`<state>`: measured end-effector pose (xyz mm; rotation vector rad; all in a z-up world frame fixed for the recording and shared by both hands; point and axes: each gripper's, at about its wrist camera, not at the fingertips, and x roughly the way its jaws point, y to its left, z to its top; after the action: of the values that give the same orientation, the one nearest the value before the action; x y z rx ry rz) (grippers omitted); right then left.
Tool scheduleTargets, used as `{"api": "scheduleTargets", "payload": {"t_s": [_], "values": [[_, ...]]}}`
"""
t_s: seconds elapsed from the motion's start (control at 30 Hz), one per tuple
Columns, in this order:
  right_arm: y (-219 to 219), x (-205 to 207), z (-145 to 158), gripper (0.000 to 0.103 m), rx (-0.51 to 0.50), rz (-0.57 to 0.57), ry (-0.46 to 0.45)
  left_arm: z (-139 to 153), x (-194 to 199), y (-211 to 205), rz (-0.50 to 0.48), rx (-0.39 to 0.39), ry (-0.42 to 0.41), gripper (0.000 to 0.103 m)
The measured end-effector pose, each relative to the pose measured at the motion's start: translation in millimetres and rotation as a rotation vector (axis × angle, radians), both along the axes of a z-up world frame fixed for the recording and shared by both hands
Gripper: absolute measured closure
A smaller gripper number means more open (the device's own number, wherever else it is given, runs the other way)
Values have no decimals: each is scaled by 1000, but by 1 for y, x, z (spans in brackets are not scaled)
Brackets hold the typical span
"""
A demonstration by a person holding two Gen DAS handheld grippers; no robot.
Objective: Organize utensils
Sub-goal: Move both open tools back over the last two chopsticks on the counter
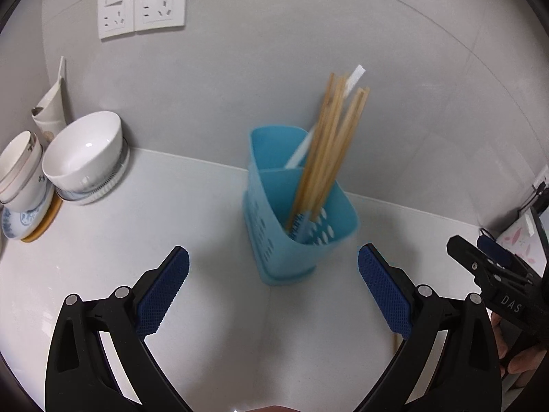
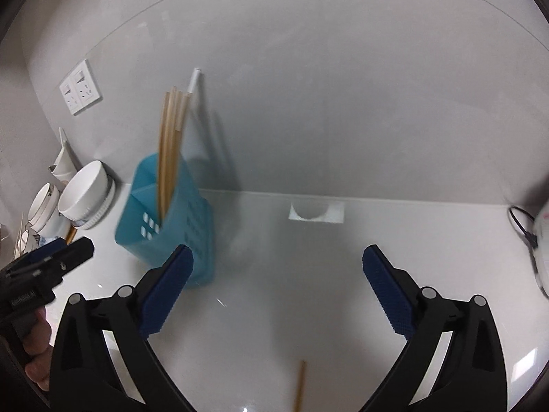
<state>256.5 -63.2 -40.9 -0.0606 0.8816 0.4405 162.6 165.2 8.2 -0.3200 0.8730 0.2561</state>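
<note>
A blue perforated utensil holder [image 1: 298, 213] stands on the white counter near the wall. It holds several wooden chopsticks [image 1: 329, 144] and a white utensil handle [image 1: 355, 75]. My left gripper [image 1: 273, 264] is open and empty, just in front of the holder. The holder also shows in the right wrist view [image 2: 168, 219], left of centre. My right gripper [image 2: 278, 264] is open and empty over bare counter to the holder's right. One loose wooden chopstick [image 2: 300, 386] lies on the counter below it. The right gripper also shows in the left wrist view [image 1: 487, 267], and the left gripper in the right wrist view [image 2: 61, 257].
White bowls [image 1: 85, 151] and cups [image 1: 20, 168] are stacked on plates at the left. Two wall sockets [image 1: 142, 3] sit above them. A white square fitting [image 2: 315, 213] lies at the counter's back. A cable [image 2: 521, 223] and a white object are at the right edge.
</note>
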Motion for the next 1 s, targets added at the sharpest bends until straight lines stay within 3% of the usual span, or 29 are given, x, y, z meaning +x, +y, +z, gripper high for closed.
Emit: {"api": "scheduleTargets", "payload": {"t_s": [0.37, 0.67, 1.0], "values": [[-106, -32, -28, 8, -84, -135, 80, -17, -15, -79, -135, -38, 69, 6], [-174, -58, -53, 8, -139, -201, 165, -53, -26, -131, -207, -82, 175, 6], [-205, -85, -87, 8, -195, -231, 284, -98, -39, -179, -219, -103, 322, 6]]}}
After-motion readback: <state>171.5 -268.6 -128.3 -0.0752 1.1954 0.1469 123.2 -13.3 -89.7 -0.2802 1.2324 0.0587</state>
